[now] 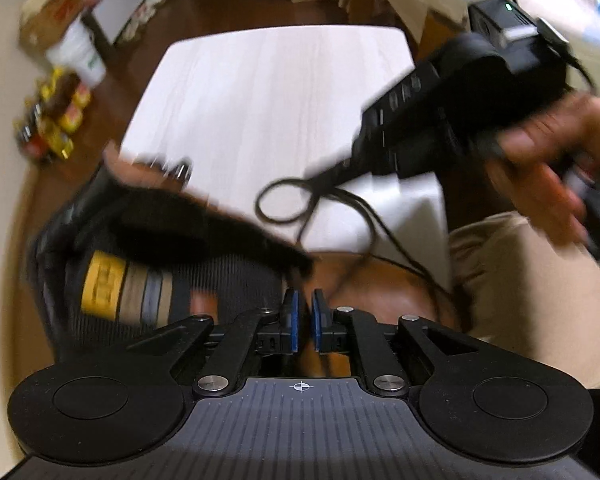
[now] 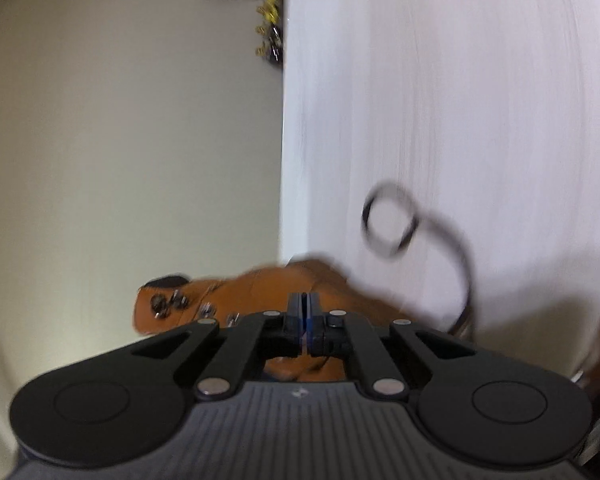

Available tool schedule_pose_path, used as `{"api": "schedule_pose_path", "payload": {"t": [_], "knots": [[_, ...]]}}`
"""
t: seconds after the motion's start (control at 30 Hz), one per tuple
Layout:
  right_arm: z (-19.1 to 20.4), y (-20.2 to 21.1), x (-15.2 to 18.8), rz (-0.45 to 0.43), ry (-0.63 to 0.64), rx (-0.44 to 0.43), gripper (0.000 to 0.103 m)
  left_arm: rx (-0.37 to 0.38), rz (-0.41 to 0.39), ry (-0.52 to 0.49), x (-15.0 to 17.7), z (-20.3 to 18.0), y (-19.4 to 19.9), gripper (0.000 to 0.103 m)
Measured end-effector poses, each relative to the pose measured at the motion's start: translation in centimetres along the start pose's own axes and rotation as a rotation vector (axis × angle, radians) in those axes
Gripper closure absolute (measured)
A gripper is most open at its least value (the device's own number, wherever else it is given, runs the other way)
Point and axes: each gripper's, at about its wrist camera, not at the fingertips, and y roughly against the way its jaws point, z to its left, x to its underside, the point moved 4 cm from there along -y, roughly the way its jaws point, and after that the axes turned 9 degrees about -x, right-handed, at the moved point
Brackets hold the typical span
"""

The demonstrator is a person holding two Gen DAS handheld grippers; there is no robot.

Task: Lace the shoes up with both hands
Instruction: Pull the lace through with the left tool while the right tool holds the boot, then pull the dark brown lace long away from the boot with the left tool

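Left wrist view, one brown shoe (image 1: 380,284), one black lace (image 1: 284,204) looped, left tongs (image 1: 305,314) slightly apart, right tongs (image 2: 305,308) together.

Boot (image 2: 284,292) smooth tan leather, probably; lace (image 1: 284,204) thin black cord; table (image 1: 276,92) matt whitish woodgrain.

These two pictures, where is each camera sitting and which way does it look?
Left wrist: on the left gripper, looking steeply down at the boot, the white table, the right gripper pinching the black lace, the person's hand.
Right wrist: on the right gripper, rolled sideways, facing boot, table, lace, wall; no hand visible.
Shared: boot, lace loop, table.
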Motion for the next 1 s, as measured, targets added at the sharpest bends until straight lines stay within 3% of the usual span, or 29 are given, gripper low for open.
{"api": "schedule_pose_path", "payload": {"t": [0.1,0.3,0.4,0.53,0.7,0.87,1.0], "knots": [[1.6,2.0,-2.8,-0.051,0.183,0.143,0.1,-0.015,0.019,0.031,2.7,1.0,1.9,0.093],[5.0,6.4,-10.2,-0.218,0.638,0.598,0.1,-0.077,0.084,0.073,6.7,1.7,0.6,0.084],[6.2,6.7,-12.8,-0.284,0.781,0.716,0.1,-0.112,0.073,0.044,7.1,0.7,-0.8,0.084],[6.6,4.0,-12.4,-0.229,0.872,0.72,0.1,-0.159,0.067,-0.013,7.2,-0.4,-2.3,0.084],[7.4,2.2,-10.9,-0.164,0.881,0.689,0.1,-0.187,0.102,0.073,9.4,0.1,-1.6,0.084],[7.8,3.0,-9.6,-0.133,0.844,0.651,0.1,-0.249,0.222,0.156,15.1,1.5,0.7,0.084],[7.6,2.6,-6.5,-0.091,0.814,0.632,0.1,-0.283,0.303,0.178,19.6,2.6,1.4,0.084]]}}
